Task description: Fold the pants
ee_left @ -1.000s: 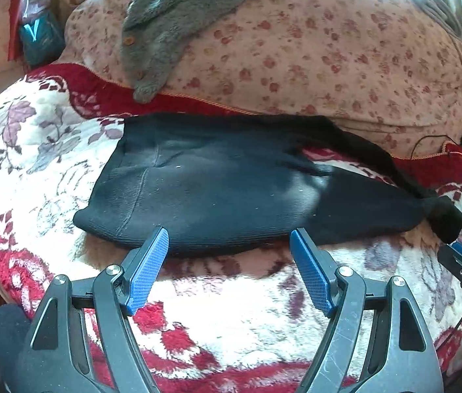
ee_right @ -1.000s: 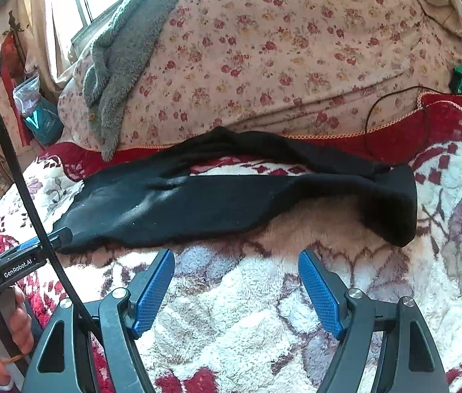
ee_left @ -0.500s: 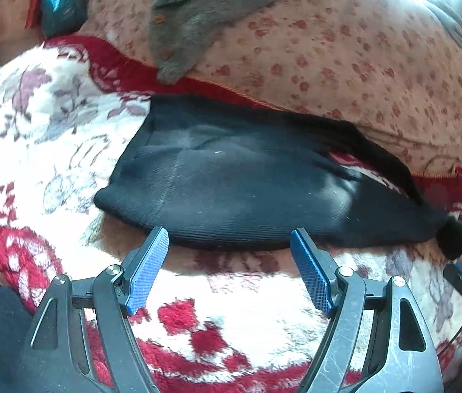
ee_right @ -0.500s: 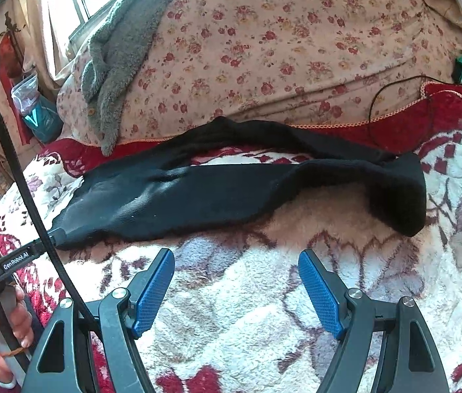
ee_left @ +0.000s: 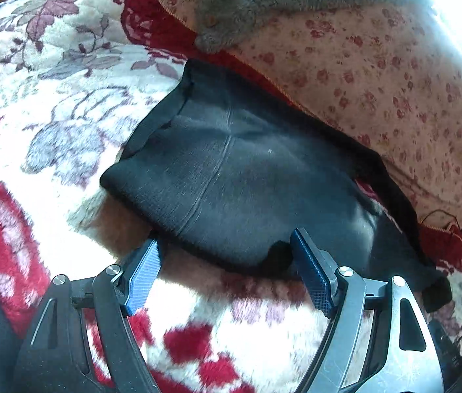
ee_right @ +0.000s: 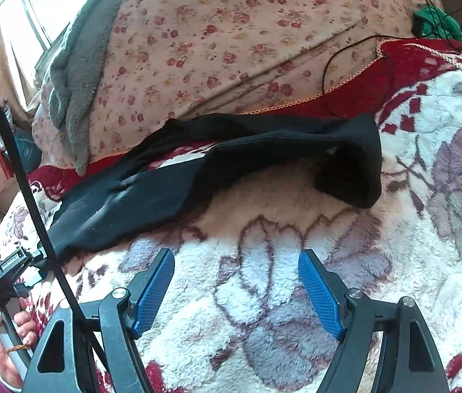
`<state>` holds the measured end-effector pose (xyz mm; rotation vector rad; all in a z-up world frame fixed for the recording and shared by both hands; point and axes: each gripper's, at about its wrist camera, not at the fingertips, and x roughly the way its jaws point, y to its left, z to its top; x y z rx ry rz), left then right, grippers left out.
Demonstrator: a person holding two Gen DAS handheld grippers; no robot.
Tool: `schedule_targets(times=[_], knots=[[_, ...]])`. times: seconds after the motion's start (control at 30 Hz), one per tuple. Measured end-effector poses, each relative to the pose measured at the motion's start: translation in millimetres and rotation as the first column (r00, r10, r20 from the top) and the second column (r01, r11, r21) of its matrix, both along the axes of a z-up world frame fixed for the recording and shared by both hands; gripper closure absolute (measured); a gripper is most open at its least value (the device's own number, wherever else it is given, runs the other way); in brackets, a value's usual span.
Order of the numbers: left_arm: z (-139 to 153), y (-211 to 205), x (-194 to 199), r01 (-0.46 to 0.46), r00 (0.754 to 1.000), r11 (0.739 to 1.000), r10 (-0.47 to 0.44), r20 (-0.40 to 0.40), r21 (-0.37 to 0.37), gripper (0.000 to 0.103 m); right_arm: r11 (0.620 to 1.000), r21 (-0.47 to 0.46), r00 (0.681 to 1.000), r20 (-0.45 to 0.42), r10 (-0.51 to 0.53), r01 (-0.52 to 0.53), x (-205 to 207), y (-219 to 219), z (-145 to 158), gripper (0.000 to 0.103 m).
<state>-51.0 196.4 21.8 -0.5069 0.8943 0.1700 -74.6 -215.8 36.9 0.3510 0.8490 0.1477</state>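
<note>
Bed with a plush floral blanket, black pants lying across it

The bed's fleecy white-and-red blanket (ee_right: 296, 222) carries the black pants (ee_left: 247, 190), spread lengthwise with the waistband toward the left and the leg cuffs (ee_right: 355, 170) toward the right. A pink flowered quilt (ee_right: 231, 49) is heaped along the far edge, a grey fleece garment (ee_right: 73, 78) draped over it.

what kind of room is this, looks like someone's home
Most likely a bedroom at home: black pants lie on a plush floral blanket, with a rose-print quilt heaped behind and a grey fleece garment draped over it.
</note>
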Motion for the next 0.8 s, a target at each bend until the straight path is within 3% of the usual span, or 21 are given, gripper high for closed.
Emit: schedule_targets(times=[0.37, 0.4, 0.5, 0.53, 0.63, 0.7, 0.8], knots=[[-0.1, 1.1, 36.4, -0.030, 1.000, 0.999, 0.030, -0.007, -0.025, 0.025, 0.999, 0.035, 0.999, -0.013, -0.031, 0.031, 19.3, -12.2, -13.2, 0.026], [0.9, 2.6, 38.5, -0.031, 0.999, 0.999, 0.031, 0.006, -0.033, 0.034, 0.998, 0.038, 0.999, -0.013, -0.041, 0.041, 20.4, -15.7, -14.2, 0.026], [1.8, 5.1, 45.1, -0.025, 1.000, 0.999, 0.025, 0.013, -0.037, 0.077, 0.996, 0.049, 0.998, -0.014, -0.068, 0.069, 23.6, -25.7, -16.4, 0.026], [0.4, 5.9, 47.9, -0.012, 1.000, 0.998, 0.012, 0.006, -0.057, 0.083, 0.996, 0.041, 0.996, -0.013, -0.083, 0.084, 25.2, -28.7, -16.3, 0.026], [2.7, 4.3, 52.3, 0.016, 1.000, 0.998, -0.016, -0.006, -0.053, 0.086, 0.992, 0.014, 0.992, -0.004, -0.127, 0.127, 29.6, -40.2, -13.5, 0.026], [10.5, -0.6, 50.7, 0.043, 0.999, 0.999, -0.042, 0.020, -0.018, 0.087, 0.982, 0.115, 0.988, -0.013, -0.151, 0.151, 31.1, -54.0, -13.2, 0.026], [16.3, -5.7, 49.4, 0.069, 0.997, 0.997, -0.070, 0.038, 0.029, 0.087, 0.937, 0.282, 0.978, -0.039, -0.203, 0.205, 30.6, -75.1, -16.2, 0.026]])
